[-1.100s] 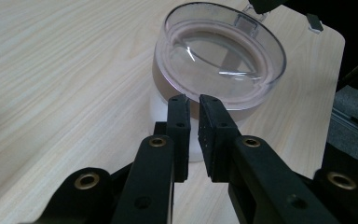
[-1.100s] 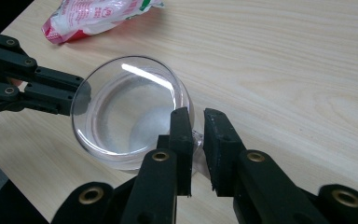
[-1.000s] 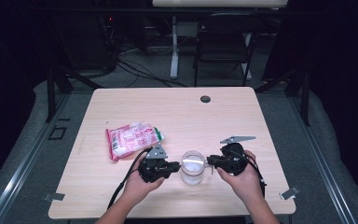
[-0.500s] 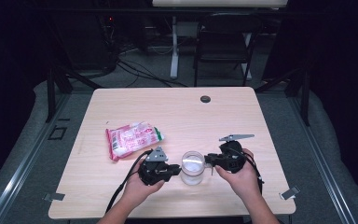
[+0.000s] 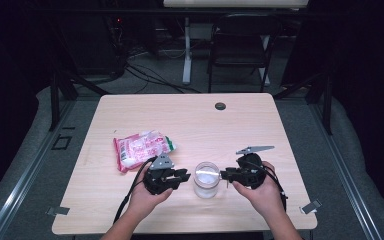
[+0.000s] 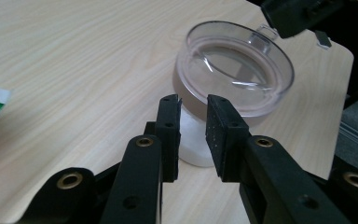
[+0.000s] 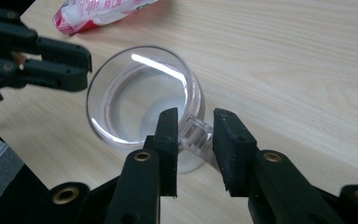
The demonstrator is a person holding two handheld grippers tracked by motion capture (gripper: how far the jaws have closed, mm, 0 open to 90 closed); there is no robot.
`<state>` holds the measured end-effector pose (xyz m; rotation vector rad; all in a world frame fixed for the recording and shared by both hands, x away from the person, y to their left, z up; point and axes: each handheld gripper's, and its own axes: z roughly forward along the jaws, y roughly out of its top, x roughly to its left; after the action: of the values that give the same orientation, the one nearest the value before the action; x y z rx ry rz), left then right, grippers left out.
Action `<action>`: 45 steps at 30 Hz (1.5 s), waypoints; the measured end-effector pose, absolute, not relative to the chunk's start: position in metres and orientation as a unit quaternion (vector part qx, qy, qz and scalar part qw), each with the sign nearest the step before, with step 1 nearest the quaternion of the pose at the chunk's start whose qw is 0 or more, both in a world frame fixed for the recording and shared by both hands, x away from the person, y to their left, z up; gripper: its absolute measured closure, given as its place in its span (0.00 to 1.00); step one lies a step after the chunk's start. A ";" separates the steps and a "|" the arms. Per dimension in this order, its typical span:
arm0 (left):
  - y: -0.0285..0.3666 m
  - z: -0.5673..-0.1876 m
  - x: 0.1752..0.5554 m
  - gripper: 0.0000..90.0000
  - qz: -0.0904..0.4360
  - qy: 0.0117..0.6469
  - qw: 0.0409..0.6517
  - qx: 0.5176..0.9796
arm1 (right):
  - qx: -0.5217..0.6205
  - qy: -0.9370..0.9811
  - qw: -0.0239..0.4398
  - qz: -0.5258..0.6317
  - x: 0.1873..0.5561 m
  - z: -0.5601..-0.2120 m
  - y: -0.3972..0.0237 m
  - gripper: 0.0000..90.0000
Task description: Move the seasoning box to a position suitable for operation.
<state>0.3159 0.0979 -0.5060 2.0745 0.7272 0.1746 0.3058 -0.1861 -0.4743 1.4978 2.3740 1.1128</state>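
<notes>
Flanking the clear round plastic jar with white powder near the front edge of the pale wooden desk, one pair of tongs each side. Left tongs parted, just been opening, nothing pinched, tips short of the jar wall. Right tongs spread too, just been widening around the small clear tab on the lid, seemingly letting go. Pink snack pouch parked well aside, out of the way.
</notes>
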 end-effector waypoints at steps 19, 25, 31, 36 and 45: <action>0.098 -0.507 0.316 0.81 0.074 0.293 0.455 0.838 | 0.494 0.785 0.086 0.363 0.308 -0.483 -0.191 0.95; 0.098 -0.511 0.310 0.81 0.075 0.291 0.450 0.841 | 0.496 0.778 0.088 0.375 0.318 -0.485 -0.193 0.96; 0.098 -0.514 0.306 0.81 0.074 0.293 0.444 0.844 | 0.499 0.771 0.075 0.390 0.328 -0.489 -0.193 0.95; 0.101 -0.515 0.303 0.81 0.081 0.296 0.443 0.842 | 0.493 0.774 0.073 0.390 0.332 -0.488 -0.190 0.94; 0.102 -0.518 0.297 0.83 0.083 0.298 0.440 0.843 | 0.496 0.761 0.086 0.410 0.339 -0.482 -0.190 0.95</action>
<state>0.2970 0.1018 -0.5177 2.0949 0.7398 0.2069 0.3393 -0.1896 -0.4818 1.4777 2.2678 1.2214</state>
